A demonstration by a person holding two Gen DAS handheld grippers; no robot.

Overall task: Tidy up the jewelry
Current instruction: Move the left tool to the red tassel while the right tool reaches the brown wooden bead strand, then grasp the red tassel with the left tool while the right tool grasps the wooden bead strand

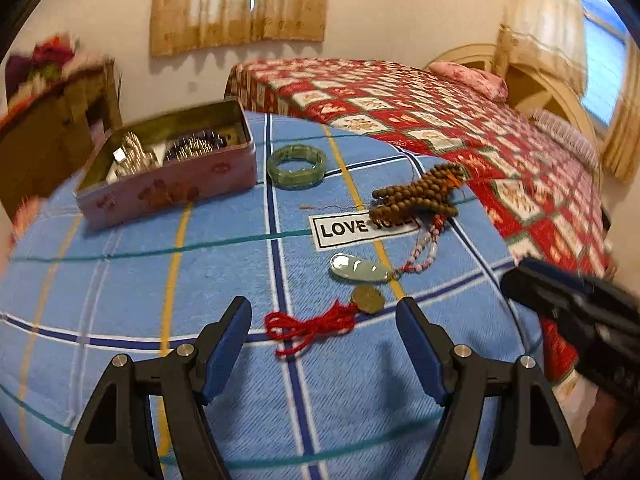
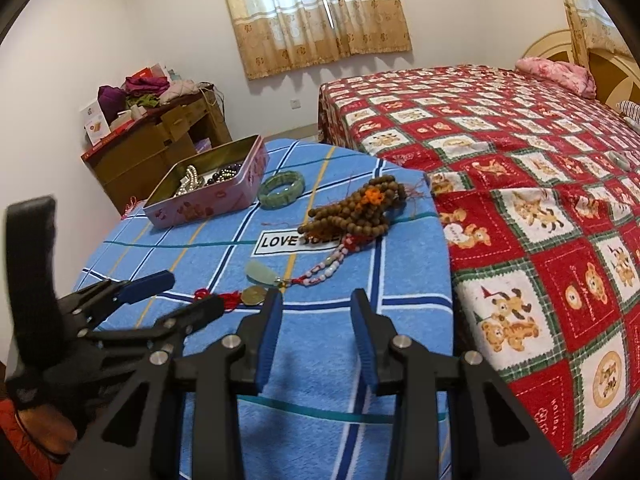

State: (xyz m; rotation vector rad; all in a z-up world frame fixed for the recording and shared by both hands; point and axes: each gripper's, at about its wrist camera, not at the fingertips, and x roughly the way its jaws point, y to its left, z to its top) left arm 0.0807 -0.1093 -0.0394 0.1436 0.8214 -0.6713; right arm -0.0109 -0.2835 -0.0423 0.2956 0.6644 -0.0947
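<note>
Left tongs open, empty, low centre of frame. Red cord with coin lying just ahead between the tips, long axis crosswise, on the desk. Right tongs also open, farther. Tin box upper left.

Green bangle lies beside pink tin; brown beads, jade pendant nearer

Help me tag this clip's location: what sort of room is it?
Most likely a bedroom: a bed with a red patchwork quilt, a pink floral pillow by its headboard, and beige patterned curtains.
</note>
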